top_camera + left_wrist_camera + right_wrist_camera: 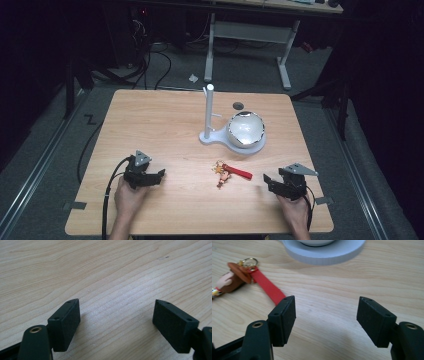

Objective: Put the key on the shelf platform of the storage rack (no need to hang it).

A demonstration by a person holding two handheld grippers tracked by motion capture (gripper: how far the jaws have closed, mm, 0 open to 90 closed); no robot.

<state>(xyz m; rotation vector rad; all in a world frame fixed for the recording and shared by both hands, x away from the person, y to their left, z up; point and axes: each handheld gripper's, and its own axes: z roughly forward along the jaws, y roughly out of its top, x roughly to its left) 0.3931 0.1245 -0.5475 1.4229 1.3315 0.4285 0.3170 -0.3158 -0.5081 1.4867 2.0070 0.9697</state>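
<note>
Resting low on the near half of the wooden table (165, 115), the left gripper (159, 175) sits in the person's left hand (129, 196) with its jaws spread wide and nothing between them, only bare wood grain under its black pads (67, 323). Over on the other side, the right gripper (267, 180) is held the same way in the right hand (295, 209), jaws released and empty, pointing in toward the middle. Between the two, a little nearer the right one, lies a keychain (227, 172): a small figure with a brown hat, a gold ring and a red strap (267, 286) that runs down behind the right gripper's left pad. Beyond it stands a white stand (252, 146) with a round flat base, a shiny bowl (245, 128) sitting on it and an upright white post (208, 112) at its left end. A small dark disc (238, 105) lies farther back. Cables (150, 60) trail across the grey floor behind, by the legs of another desk (285, 55).
</note>
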